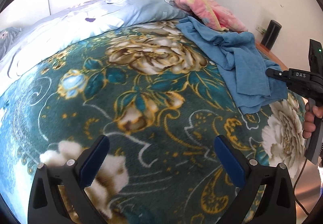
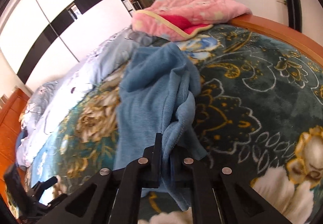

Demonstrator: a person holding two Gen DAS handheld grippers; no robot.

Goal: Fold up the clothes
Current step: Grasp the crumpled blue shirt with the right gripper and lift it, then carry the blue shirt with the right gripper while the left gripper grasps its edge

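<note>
A crumpled blue garment [image 1: 238, 58] lies on the flowered green blanket [image 1: 141, 92] at the right of the left wrist view. My right gripper [image 1: 271, 73] reaches into its near edge there, held by a hand [image 1: 310, 123]. In the right wrist view the blue garment [image 2: 149, 98] runs up from my right gripper [image 2: 165, 149], whose fingers are shut on a bunched fold of the cloth. My left gripper [image 1: 161, 153] hovers open over bare blanket, well left of the garment, with nothing between its blue pads [image 1: 228, 159].
A pink fleece blanket [image 2: 189, 12] sits at the far end by the wooden bed frame [image 2: 282, 30]. A pale blue floral duvet [image 1: 80, 18] covers the far left of the bed. A black speaker [image 1: 270, 35] stands by the wall.
</note>
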